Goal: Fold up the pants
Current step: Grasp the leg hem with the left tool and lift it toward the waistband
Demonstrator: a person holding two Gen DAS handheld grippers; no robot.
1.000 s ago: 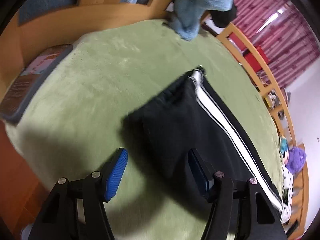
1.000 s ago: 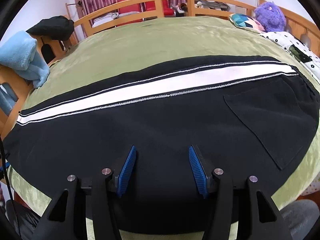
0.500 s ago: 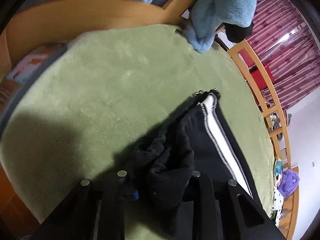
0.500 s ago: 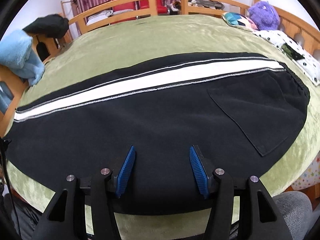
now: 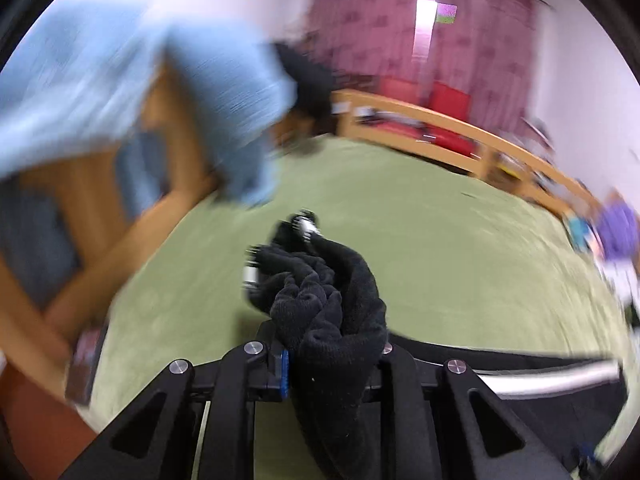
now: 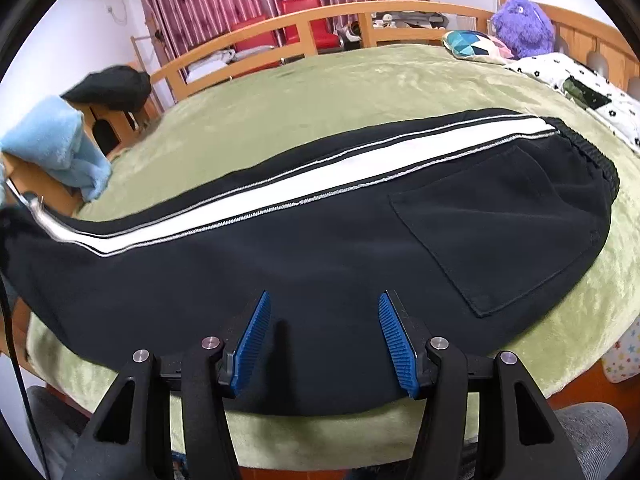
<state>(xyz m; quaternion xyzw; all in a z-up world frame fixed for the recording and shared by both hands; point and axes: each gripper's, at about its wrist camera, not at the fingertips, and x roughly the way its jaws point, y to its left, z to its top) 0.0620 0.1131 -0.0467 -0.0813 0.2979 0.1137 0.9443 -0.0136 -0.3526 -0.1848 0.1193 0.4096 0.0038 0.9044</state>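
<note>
The left gripper (image 5: 328, 354) has just been closing and now stands narrow, clamped on a bunched cuff end of the black pants (image 5: 332, 320); the cloth wells up between the jaws and spills forward of them in a crumpled wad, with a bit of white stripe showing at its far tip; this view is smeared by motion. Ahead of it and to its left hangs a light blue blanket (image 5: 132, 76) over the wooden bed frame (image 5: 420, 116); under and beyond the wad spreads the green bedspread (image 5: 440, 248); off to its right the rest of the pants trails away flat, stripe uppermost.

The right gripper (image 6: 324, 340) hovers with its jaws half spread and nothing between the blue pads (image 6: 254, 342); the cloth lies below them, and whether the tips touch it I cannot tell. Just ahead of it the pants (image 6: 320, 248) lie lengthwise across the bedspread (image 6: 360, 92); the leg end at its far left is lifted off the bed, the white side stripe (image 6: 320, 182) runs across beyond the jaws, and the back pocket (image 6: 496, 240) and waistband lie to its right. Far ahead on the right sits a purple plush toy (image 6: 522, 26) by the frame; low at either side of the gripper a person's grey-clad knees (image 6: 592, 436) show.
</note>
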